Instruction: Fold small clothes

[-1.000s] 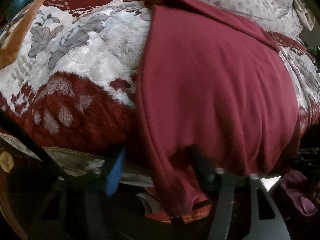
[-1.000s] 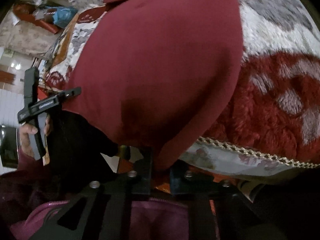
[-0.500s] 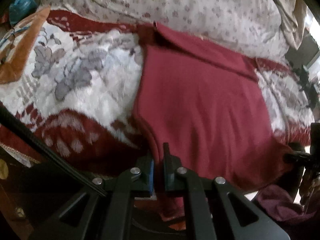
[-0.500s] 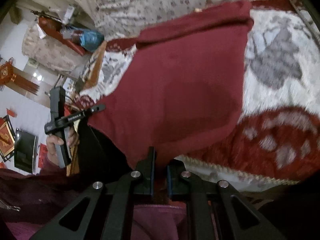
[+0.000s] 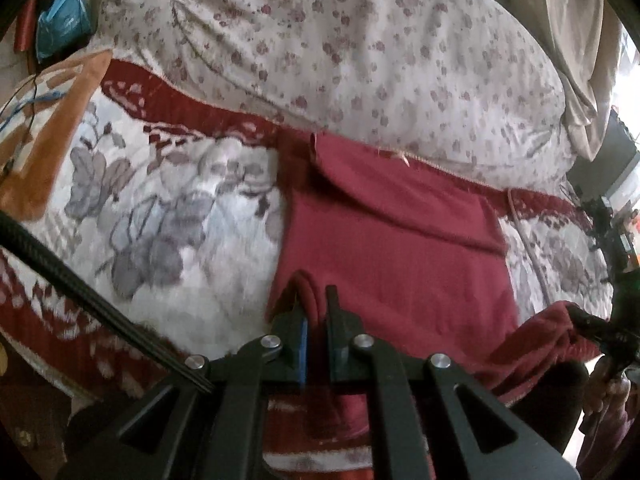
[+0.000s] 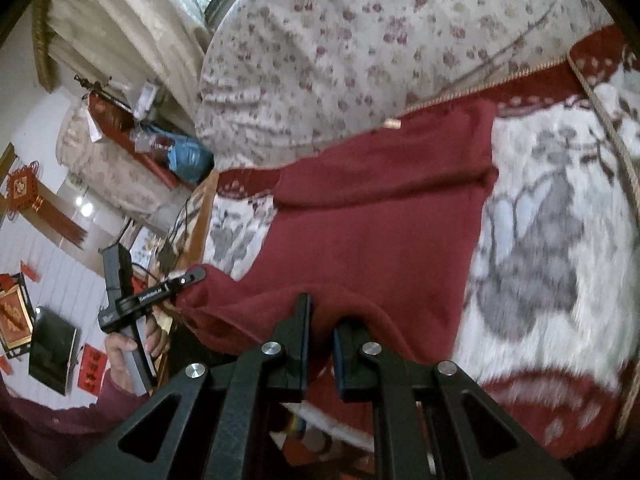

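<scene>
Left wrist view: my left gripper, whose jaws gaped a second ago with the cloth's edge hanging loose between them, is now clenched on the near left corner of the maroon garment. The camera has risen since then, so more of the floral quilt shows beyond the fleece blanket. The garment lies spread on that blanket, its far edge folded over. At the right rim, my right gripper pinches the other near corner; its body is cut off by the frame. Motion blur softens the blanket's pattern.

Right wrist view: my right gripper was already closed and is still grasping the garment's near hem, now lifted off the blanket into a raised fold. My left gripper, held in a hand, grips the opposite corner at left. The cloth between the pads is hidden by the fingers themselves.
</scene>
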